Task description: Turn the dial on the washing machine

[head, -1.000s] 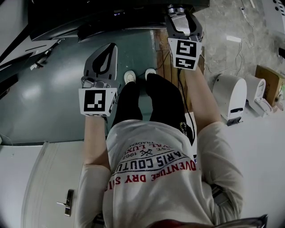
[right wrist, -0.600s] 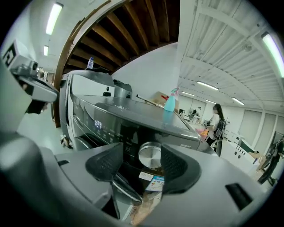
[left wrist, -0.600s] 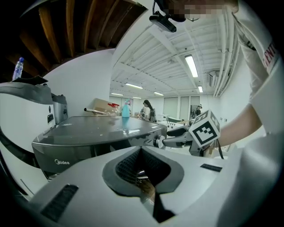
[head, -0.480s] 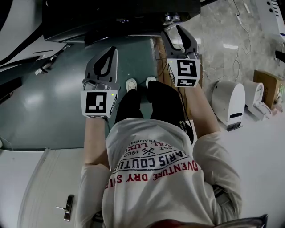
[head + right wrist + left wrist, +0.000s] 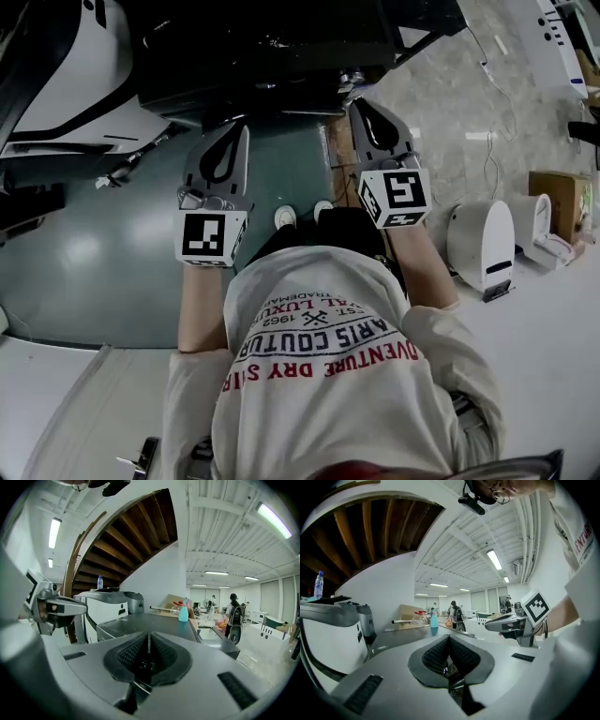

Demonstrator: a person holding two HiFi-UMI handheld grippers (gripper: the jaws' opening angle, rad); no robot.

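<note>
We find the person standing before the washing machine (image 5: 267, 42), a dark unit along the upper edge of the head view, with both forearms held forward. The dial (image 5: 352, 77) appears as a small silvery knob at the machine's front edge, just ahead of the right gripper (image 5: 362, 106) and apart from its tips; we observe no contact. The right gripper's jaws are closing, and the right gripper view shows them drawn to a thin seam with nothing between them. The left gripper (image 5: 237, 128) is held further left, over the green floor (image 5: 84, 244), well apart from the dial; the left gripper view shows its jaws clenched on themselves, likewise empty. Both grippers point the same way, roughly side by side, each visible in the other's view. Below them we note the person's white shoes (image 5: 286, 217) on the green floor and a white printed shirt (image 5: 319, 375). To the right, on pale flooring, stand two white appliances (image 5: 483, 244) and a cardboard box (image 5: 553, 192). A blue spray bottle (image 5: 183, 613) stands on a grey top in the background of the right gripper view.
</note>
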